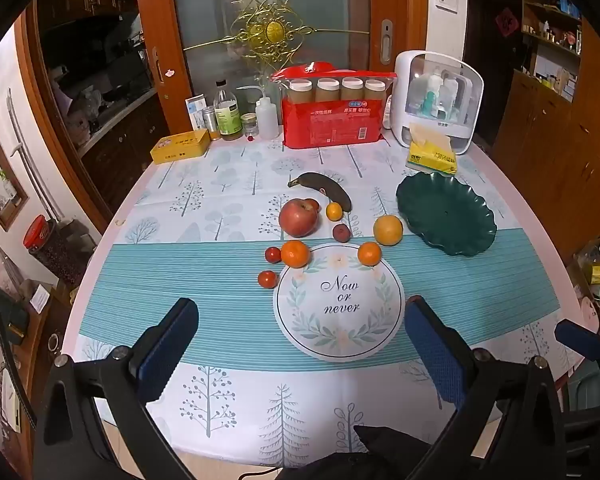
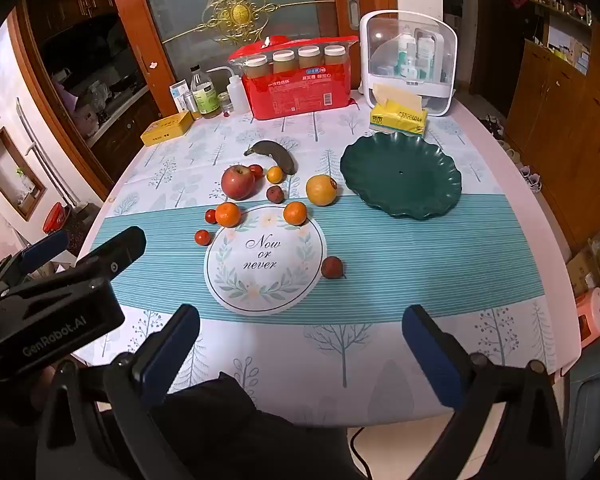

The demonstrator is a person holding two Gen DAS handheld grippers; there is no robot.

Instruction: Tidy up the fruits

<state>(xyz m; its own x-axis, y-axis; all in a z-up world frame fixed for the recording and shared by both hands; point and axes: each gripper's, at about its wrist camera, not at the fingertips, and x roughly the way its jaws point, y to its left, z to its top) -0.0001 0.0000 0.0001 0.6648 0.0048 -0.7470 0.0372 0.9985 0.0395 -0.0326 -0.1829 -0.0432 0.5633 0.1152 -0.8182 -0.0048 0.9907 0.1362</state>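
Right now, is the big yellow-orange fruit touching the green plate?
Apart. The right wrist view shows a strip of tablecloth between the yellow-orange fruit and the green plate; the left wrist view shows the same gap.

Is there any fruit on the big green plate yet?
No, the green plate has nothing on it, and the apple, banana and oranges all lie on the tablecloth beside it.

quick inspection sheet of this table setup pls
surface: round table, tree-print cloth, "Now or never" mat
job's things: apple, dark banana, oranges and small red fruits loose; green plate holds nothing
clutter: red paper-cup pack, tissue pack, yellow tin, bottles along the back
grippers: left claw and right claw open, holding nothing
cables: cord at near edge
surroundings: wooden cabinets, glass door
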